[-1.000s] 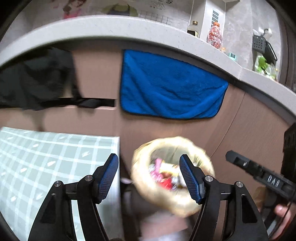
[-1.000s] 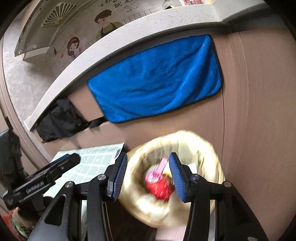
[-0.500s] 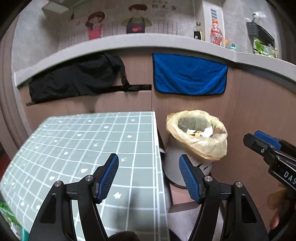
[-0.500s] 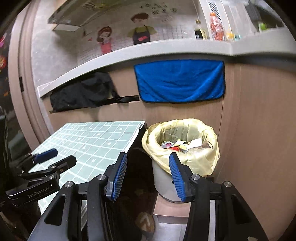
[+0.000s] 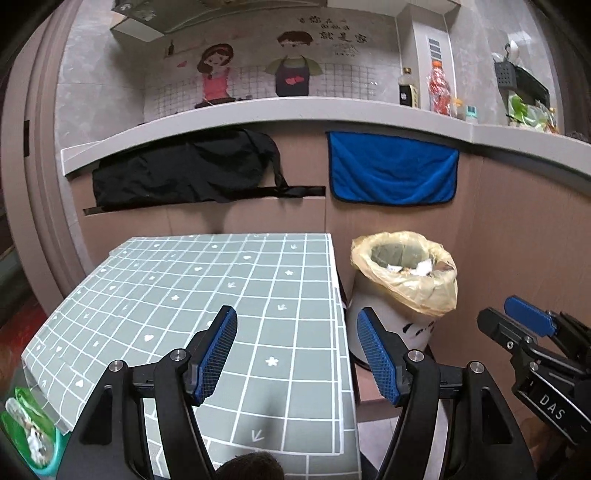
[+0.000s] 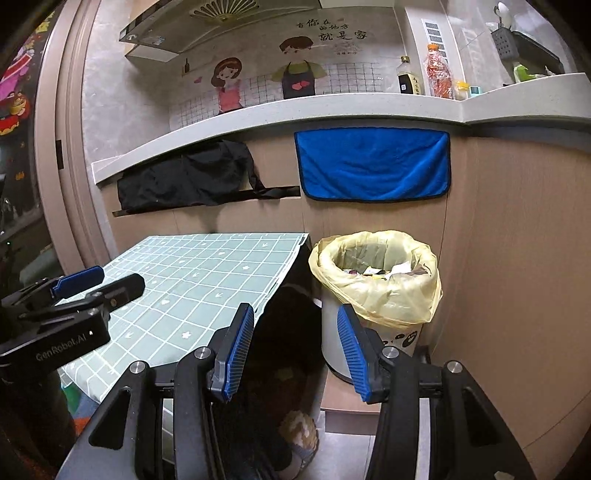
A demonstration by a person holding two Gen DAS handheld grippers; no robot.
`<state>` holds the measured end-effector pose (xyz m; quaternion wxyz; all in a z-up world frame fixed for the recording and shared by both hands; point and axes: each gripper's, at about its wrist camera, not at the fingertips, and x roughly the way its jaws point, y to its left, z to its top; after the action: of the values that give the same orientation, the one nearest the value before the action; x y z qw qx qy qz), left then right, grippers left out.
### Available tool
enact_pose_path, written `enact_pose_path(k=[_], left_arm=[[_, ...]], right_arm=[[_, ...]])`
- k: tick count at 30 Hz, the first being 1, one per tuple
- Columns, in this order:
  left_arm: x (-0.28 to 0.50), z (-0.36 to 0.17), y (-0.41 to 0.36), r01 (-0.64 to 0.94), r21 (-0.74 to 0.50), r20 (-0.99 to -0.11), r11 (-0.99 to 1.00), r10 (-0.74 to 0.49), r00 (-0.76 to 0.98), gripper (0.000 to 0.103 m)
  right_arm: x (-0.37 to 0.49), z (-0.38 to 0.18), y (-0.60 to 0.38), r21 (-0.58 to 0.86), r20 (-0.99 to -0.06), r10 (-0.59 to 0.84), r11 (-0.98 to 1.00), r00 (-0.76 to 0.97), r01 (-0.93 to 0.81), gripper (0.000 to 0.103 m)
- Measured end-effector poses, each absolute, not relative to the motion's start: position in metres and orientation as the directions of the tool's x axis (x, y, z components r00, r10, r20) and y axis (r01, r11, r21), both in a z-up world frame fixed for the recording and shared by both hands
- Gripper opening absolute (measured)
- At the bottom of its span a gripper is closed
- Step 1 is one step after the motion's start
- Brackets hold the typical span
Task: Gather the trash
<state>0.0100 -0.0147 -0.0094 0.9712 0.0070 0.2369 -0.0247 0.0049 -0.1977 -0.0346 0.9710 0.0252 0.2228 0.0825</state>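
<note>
A grey, marbled wall [image 5: 96, 92] closes the far side, with a white-tiled patch bearing two cartoon figures [image 5: 255, 70] and some characters above them. A range hood [image 6: 207, 29] hangs at the upper left. Below runs a pale speckled counter [image 5: 258, 110] that bends toward the right — bottles [image 5: 424, 88] and a dark rack [image 5: 517, 79] stand on its far right part. The cabinet front [image 6: 517, 240] under it is light brown; a black cloth [image 5: 184, 170] hangs on the left and a blue towel [image 5: 391, 170] on the right. Nearer, a table with a green grid-patterned cloth [image 5: 221, 288] fills the left. The floor [image 6: 343, 458] is pale grey. The light is dim and even.
</note>
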Motion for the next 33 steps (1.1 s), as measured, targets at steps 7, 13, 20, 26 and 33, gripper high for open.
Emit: enact_pose_path(k=[7,13,20,26,33], left_arm=[[0.004,-0.004,-0.004,0.03,-0.018,-0.439,0.999,-0.035,0.898,0.068],[0.001,-0.001,0.0,0.02,-0.026,-0.423,0.999,-0.029,0.906,0.068],[-0.004,0.003,0.002,0.009,-0.025,-0.399,1.0,-0.018,0.917,0.068],[-0.006,0.004,0.002,0.016,-0.024,-0.399,1.0,-0.024,0.917,0.068],[-0.006,0.004,0.001,0.026,-0.021,-0.399,0.999,-0.032,0.916,0.068]], right_arm=[[0.001,-0.026,-0.191,0.065,-0.408,0.173,0.985,0.896,-0.161,0.045],[-0.002,-0.02,-0.188,0.052,-0.391,0.175,0.984,0.904,-0.168,0.045],[-0.002,-0.017,-0.185,0.043,-0.386,0.179,0.983,0.905,-0.176,0.045],[-0.002,-0.017,-0.185,0.041,-0.385,0.177,0.984,0.906,-0.175,0.045],[-0.001,-0.017,-0.187,0.042,-0.386,0.18,0.983,0.905,-0.178,0.045]])
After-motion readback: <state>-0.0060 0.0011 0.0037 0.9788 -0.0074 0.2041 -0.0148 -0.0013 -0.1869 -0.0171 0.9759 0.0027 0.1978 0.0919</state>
